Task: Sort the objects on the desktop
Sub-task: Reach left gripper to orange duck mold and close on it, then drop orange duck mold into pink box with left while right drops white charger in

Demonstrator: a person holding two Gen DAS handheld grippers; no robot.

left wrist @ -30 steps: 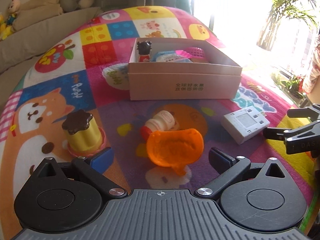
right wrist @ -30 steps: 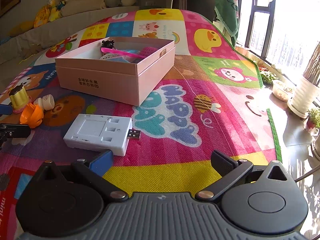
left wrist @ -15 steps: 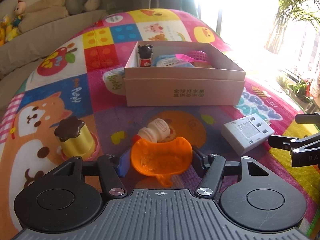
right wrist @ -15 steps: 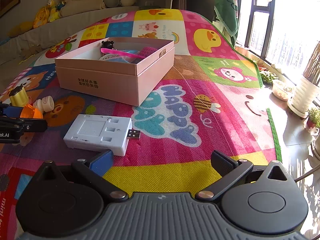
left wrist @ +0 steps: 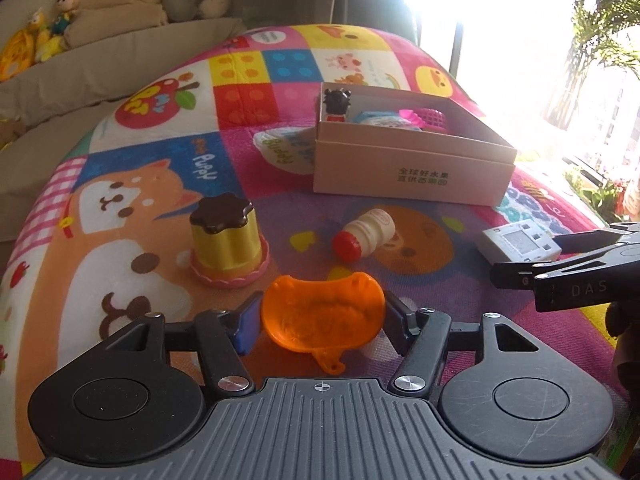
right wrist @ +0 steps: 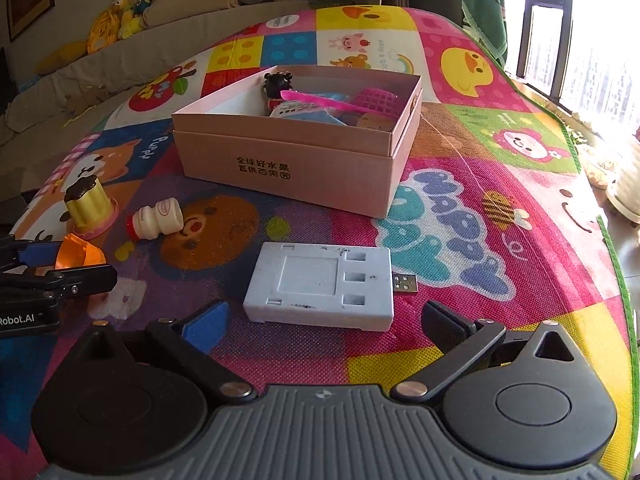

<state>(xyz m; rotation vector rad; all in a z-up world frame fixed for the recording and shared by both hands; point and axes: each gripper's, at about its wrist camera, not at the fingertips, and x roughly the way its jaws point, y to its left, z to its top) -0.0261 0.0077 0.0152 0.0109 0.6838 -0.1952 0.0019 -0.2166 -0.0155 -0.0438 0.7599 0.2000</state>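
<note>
Left wrist view: the left hand-held gripper (left wrist: 322, 322) pinches an orange toy dish (left wrist: 322, 316) across its width at lower centre of the frame, one pad on each side edge, its small tab pointing back toward the camera. The pink cardboard box (left wrist: 408, 176), already holding a small figurine and pink items, lies ahead and up-right of the dish, at upper centre-right of the frame; a lying toy bottle (left wrist: 364, 234) sits between dish and box, and a yellow pudding-shaped toy (left wrist: 226, 244) stands at centre left on the play mat (left wrist: 140, 208).

Right wrist view: the right hand-held gripper (right wrist: 324, 326) is spread wide and empty, its fingers flanking the near edge of a white adapter block (right wrist: 320, 286) without touching it. The block lies directly ahead at frame centre, long axis running left to right, USB plug jutting from its right end. The box (right wrist: 296, 164) sits beyond it, at upper centre. This hand is clearly the nearer to the block; closing across that long axis looks a wide span.
</note>
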